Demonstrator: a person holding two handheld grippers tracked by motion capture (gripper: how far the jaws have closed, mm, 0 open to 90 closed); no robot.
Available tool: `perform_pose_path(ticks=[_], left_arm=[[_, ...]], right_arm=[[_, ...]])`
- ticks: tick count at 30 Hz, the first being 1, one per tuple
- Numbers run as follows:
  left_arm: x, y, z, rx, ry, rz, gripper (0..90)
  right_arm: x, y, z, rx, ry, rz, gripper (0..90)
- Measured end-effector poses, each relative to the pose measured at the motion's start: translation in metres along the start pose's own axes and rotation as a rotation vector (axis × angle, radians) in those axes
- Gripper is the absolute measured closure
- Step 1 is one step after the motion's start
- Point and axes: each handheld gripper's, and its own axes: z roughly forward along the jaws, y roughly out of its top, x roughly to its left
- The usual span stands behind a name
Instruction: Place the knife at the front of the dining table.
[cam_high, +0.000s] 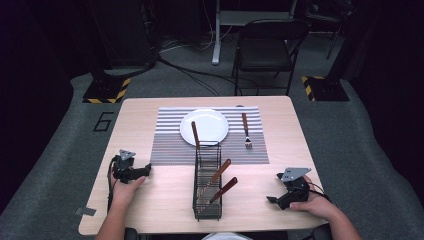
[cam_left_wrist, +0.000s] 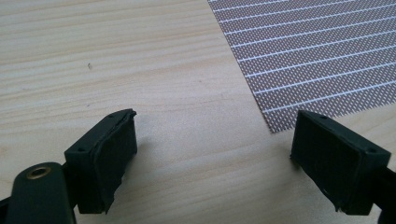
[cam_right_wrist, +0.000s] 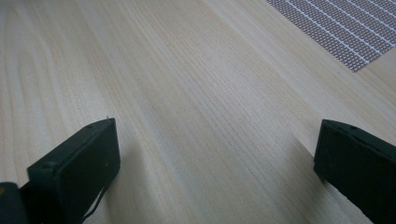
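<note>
Two grippers, left gripper (cam_high: 141, 171) and right gripper (cam_high: 278, 200), both spread, empty. One wire caddy (cam_high: 207, 186) (three wood-handled utensils inside), one plate (cam_high: 204, 126), one fork (cam_high: 246, 130).

The placemat (cam_high: 210, 142) past the black left gripper (cam_left_wrist: 215, 154) has brown and white stripes. The plate (cam_high: 212, 122) is white. The table (cam_right_wrist: 187, 93) is light wood.
</note>
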Motion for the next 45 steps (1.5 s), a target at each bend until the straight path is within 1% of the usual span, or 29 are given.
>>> perform_pose_path(ticks=[17, 18, 22, 24, 25, 26, 27, 28, 31, 33, 34, 35, 36, 37, 38, 39, 40, 41, 42, 43, 44, 45], left_arm=[[0.000, 0.000, 0.000, -0.001, -0.004, 0.003, 14.2], [0.000, 0.001, -0.001, 0.007, -0.008, -0.006, 15.9], [-0.001, 0.002, -0.002, 0.012, -0.013, -0.012, 19.1], [0.001, 0.004, -0.004, 0.017, -0.046, -0.028, 21.4], [0.001, 0.005, -0.005, 0.011, -0.055, -0.045, 23.7], [0.001, 0.005, -0.005, 0.011, -0.055, -0.045, 24.3], [0.000, 0.007, -0.009, -0.007, -0.063, -0.042, 27.0], [0.000, 0.007, -0.009, -0.007, -0.063, -0.042, 27.9], [-0.003, 0.013, -0.015, -0.021, -0.090, -0.042, 30.8], [-0.007, 0.019, -0.020, -0.027, -0.089, -0.036, 34.4], [-0.009, 0.022, -0.022, -0.033, -0.097, -0.035, 34.9], [-0.014, 0.029, -0.027, -0.031, -0.110, -0.043, 35.3], [-0.014, 0.029, -0.027, -0.031, -0.110, -0.043, 36.5], [-0.017, 0.033, -0.030, -0.025, -0.117, -0.045, 37.5], [-0.020, 0.035, -0.032, -0.037, -0.121, -0.044, 37.5], [-0.025, 0.040, -0.034, -0.040, -0.132, -0.040, 38.4], [-0.025, 0.040, -0.034, -0.040, -0.132, -0.040, 38.4], [-0.028, 0.043, -0.036, -0.032, -0.138, -0.031, 38.4], [-0.032, 0.045, -0.036, -0.041, -0.143, -0.024, 38.5], [-0.037, 0.048, -0.038, -0.038, -0.156, -0.019, 39.2], [-0.037, 0.048, -0.038, -0.038, -0.156, -0.019, 39.4], [-0.042, 0.053, -0.039, -0.039, -0.166, -0.010, 39.8]], right_arm=[[0.000, 0.000, 0.000, -0.001, 0.000, -0.004, 0.0], [0.000, 0.000, 0.000, -0.001, 0.000, -0.004, 0.0], [0.000, 0.000, 0.000, -0.001, 0.000, -0.004, 0.0], [0.000, 0.000, 0.000, -0.004, 0.002, -0.003, 0.0], [0.000, 0.000, 0.000, -0.001, 0.000, -0.004, 0.0], [0.000, 0.000, 0.000, -0.001, 0.000, -0.004, 0.0], [0.000, 0.000, 0.000, -0.001, 0.000, -0.004, 0.0], [0.000, 0.000, 0.000, -0.001, 0.000, -0.004, 0.0], [0.000, 0.000, 0.000, -0.001, 0.000, -0.004, 0.0], [0.000, 0.000, 0.000, -0.001, 0.000, 0.001, 0.0], [0.000, 0.000, 0.000, -0.001, 0.000, -0.004, 0.0], [0.000, 0.000, 0.000, -0.001, -0.001, 0.001, 0.0], [0.000, 0.000, 0.000, -0.001, -0.001, 0.001, 0.0], [0.000, 0.000, 0.000, -0.001, -0.001, 0.001, 0.0], [0.000, 0.000, 0.000, -0.001, -0.001, 0.001, 0.0], [0.000, 0.000, 0.000, 0.000, -0.001, 0.001, 0.0], [0.000, 0.000, 0.000, 0.000, -0.001, 0.001, 0.0], [0.000, 0.000, 0.000, -0.001, -0.001, -0.003, 0.0], [0.000, 0.000, 0.000, -0.001, 0.000, -0.003, 0.0], [0.000, 0.000, 0.000, -0.001, -0.001, 0.001, 0.0], [0.000, 0.000, 0.000, -0.001, -0.001, 0.001, 0.0], [0.000, 0.000, 0.000, -0.001, 0.000, 0.000, 0.0]])
